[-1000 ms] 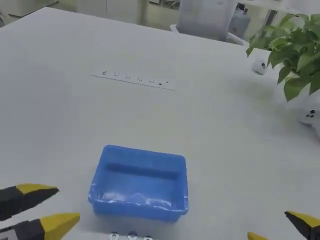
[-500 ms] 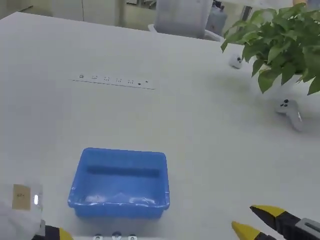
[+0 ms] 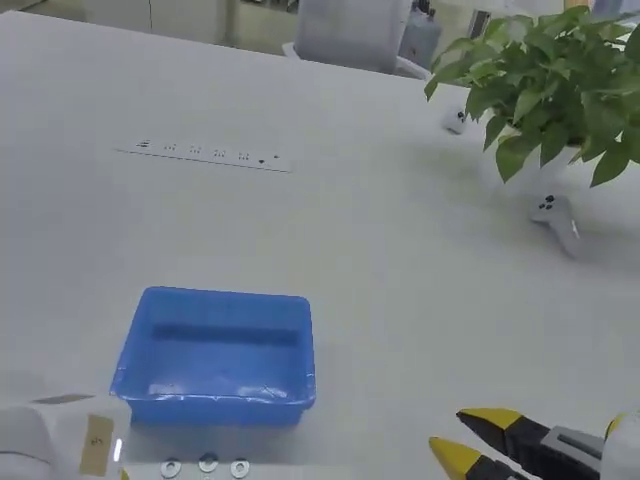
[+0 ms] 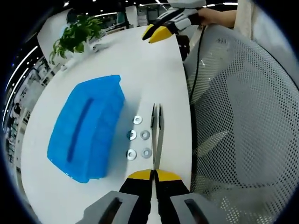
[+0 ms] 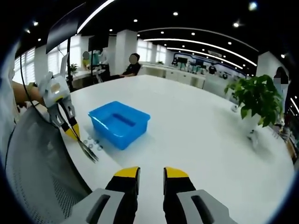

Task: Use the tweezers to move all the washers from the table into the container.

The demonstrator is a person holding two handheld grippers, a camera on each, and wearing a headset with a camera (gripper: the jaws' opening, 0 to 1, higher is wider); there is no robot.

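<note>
Now | left claw [image 4: 153, 173] clenched on tweezers [image 4: 157, 133], right claw [image 5: 152, 171] released, empty | I risk flicking flat washers [image 4: 132, 135] off the near worktop [image 4: 159, 70] edge, not into container [image 4: 84, 123].

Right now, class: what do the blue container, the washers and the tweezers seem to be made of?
Blue container: probably plastic, glossy, with slightly translucent walls and soft highlights.
Washers: likely metal, bright silver rings that glint.
Tweezers: seemingly steel, thin grey arms with a dull sheen.
</note>
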